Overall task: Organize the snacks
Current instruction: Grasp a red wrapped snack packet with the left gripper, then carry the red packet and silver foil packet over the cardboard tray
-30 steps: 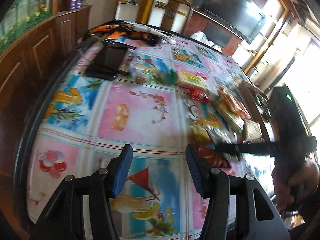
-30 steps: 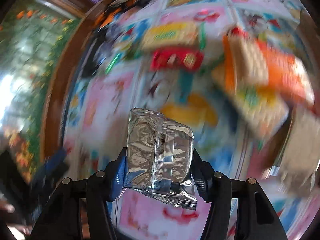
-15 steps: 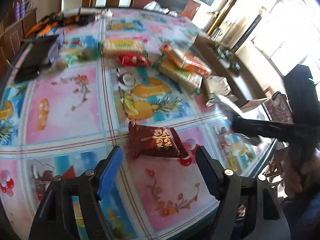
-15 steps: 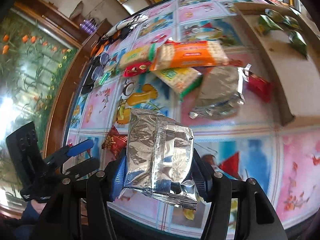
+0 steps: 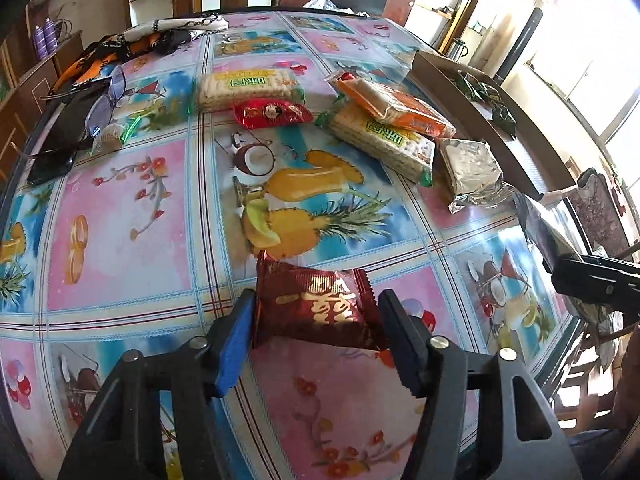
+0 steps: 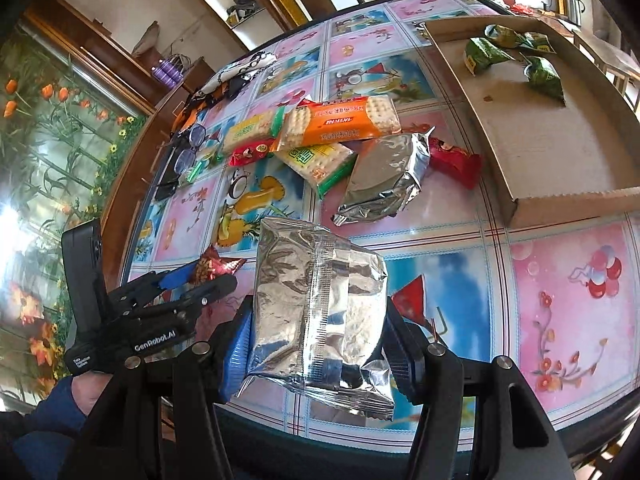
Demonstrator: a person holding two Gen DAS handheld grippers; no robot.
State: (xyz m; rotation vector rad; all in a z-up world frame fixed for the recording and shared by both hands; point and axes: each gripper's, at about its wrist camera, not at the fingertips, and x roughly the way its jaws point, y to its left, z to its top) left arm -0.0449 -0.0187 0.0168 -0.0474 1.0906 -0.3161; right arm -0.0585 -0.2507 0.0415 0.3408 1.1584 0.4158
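My left gripper [image 5: 316,332] is open around a dark red snack packet [image 5: 314,306] that lies on the table; the jaws flank it, just short of closing. The packet also shows in the right wrist view [image 6: 214,268]. My right gripper [image 6: 316,344] is shut on a silver foil packet [image 6: 320,312], held above the table's near edge. A cardboard tray [image 6: 560,200] at the right holds green packets [image 6: 486,54]. On the table lie an orange cracker pack [image 6: 340,122], a green cracker pack [image 6: 316,162], another silver packet [image 6: 384,174] and red packets [image 6: 454,160].
The table [image 5: 132,240] has a colourful fruit-print cover. Glasses [image 5: 106,102], a black phone [image 5: 60,144] and a patterned cloth [image 5: 132,42] lie at the far left. A yellow-green cracker pack [image 5: 246,88] and a red packet [image 5: 272,114] lie mid-table. A chair [image 5: 600,212] stands at right.
My left gripper swung right across the table and moved forward until its open jaws flank the dark red packet. My right gripper, still holding the silver packet, turned toward the cardboard tray.
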